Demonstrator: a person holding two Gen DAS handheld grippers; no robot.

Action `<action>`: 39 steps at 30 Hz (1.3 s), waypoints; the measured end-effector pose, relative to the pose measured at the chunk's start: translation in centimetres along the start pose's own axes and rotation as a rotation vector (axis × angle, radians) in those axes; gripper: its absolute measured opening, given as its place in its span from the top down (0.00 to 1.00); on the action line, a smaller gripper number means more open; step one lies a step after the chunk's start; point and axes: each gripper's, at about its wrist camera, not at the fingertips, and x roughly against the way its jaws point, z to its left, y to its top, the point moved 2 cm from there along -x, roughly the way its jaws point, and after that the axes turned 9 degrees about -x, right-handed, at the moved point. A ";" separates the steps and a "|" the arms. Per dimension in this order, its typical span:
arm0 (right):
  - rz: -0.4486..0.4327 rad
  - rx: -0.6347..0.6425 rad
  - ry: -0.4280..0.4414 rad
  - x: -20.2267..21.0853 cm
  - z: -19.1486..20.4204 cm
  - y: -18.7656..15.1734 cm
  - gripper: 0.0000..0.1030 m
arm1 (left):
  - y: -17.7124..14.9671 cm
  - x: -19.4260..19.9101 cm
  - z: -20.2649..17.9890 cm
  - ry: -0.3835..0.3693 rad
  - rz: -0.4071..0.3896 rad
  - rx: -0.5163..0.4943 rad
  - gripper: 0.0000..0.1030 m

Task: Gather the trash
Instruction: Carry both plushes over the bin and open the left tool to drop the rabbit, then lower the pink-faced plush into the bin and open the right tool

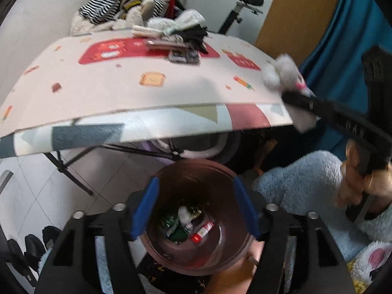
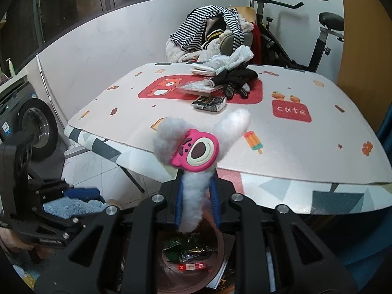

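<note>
My right gripper is shut on a white fluffy toy with a pink bear face, held above the brown trash bin. The same toy shows at the table's right corner in the left wrist view, with the right gripper below it. My left gripper is open and empty over the brown trash bin, which holds green wrappers, a white wad and a red-and-white pack. A dark packet lies on the table.
The folding table has a cartoon-print mat. Gloves, a clear case and tissue packs lie at its far side. A pile of clothes and an exercise bike stand behind. A blue fluffy cloth is at right of the bin.
</note>
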 end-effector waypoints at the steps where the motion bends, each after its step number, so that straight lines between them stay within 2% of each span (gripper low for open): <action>1: 0.003 -0.003 0.009 0.0 0.1 -0.3 0.78 | 0.2 0.4 0.2 0.012 -0.011 0.006 0.27; 7: 0.037 -0.011 0.062 -0.4 1.0 -1.8 0.78 | 1.4 3.6 1.9 0.119 -0.107 0.054 0.14; 10: 0.065 0.000 0.076 -0.8 1.5 -3.0 0.78 | 1.7 5.0 2.7 0.164 -0.140 0.081 0.10; 23: 0.180 0.015 0.113 -3.3 2.6 -7.2 0.78 | 1.0 7.8 5.6 0.269 -0.179 0.198 0.08; 29: 0.258 0.005 0.104 -5.3 2.4 -8.3 0.78 | 0.1 8.2 6.8 0.292 -0.187 0.271 0.08; 39: 0.322 -0.014 0.072 -7.1 2.0 -9.3 0.78 | -0.9 7.7 7.0 0.299 -0.168 0.286 0.08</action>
